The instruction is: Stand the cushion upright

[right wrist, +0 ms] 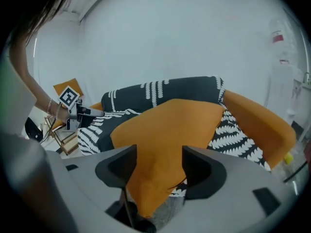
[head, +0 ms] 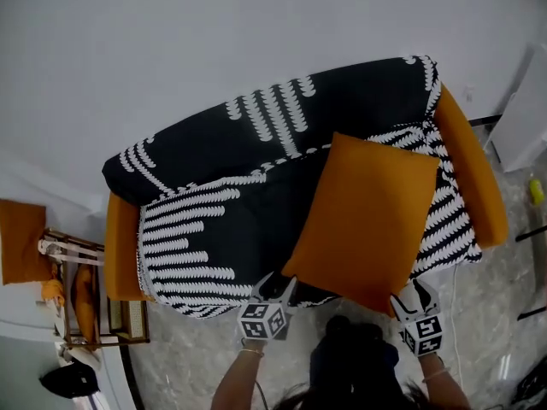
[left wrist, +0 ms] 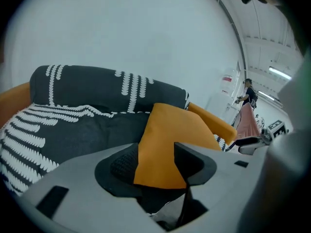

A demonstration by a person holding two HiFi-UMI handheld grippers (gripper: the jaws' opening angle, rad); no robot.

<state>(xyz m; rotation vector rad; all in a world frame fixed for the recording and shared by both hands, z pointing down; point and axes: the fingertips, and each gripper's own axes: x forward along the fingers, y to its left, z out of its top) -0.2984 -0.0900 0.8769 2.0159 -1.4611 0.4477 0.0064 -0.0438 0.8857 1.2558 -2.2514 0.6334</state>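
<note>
An orange square cushion (head: 367, 220) lies flat on the right half of the sofa seat, its near edge overhanging the front. My left gripper (head: 275, 290) is at the cushion's near-left corner, my right gripper (head: 414, 295) at the near-right corner. In the left gripper view the cushion (left wrist: 170, 140) has a corner between the wide jaws of the left gripper (left wrist: 155, 164), and the left pad stands clear of it. In the right gripper view the cushion (right wrist: 170, 135) droops between the spread jaws of the right gripper (right wrist: 159, 166), unpressed.
The sofa has orange arms (head: 470, 169) and a black-and-white patterned throw (head: 214, 220) over seat and back. A wire side rack (head: 85, 289) and another orange cushion (head: 21, 242) stand at the left. A white unit (head: 521, 118) is at the right on the marble floor.
</note>
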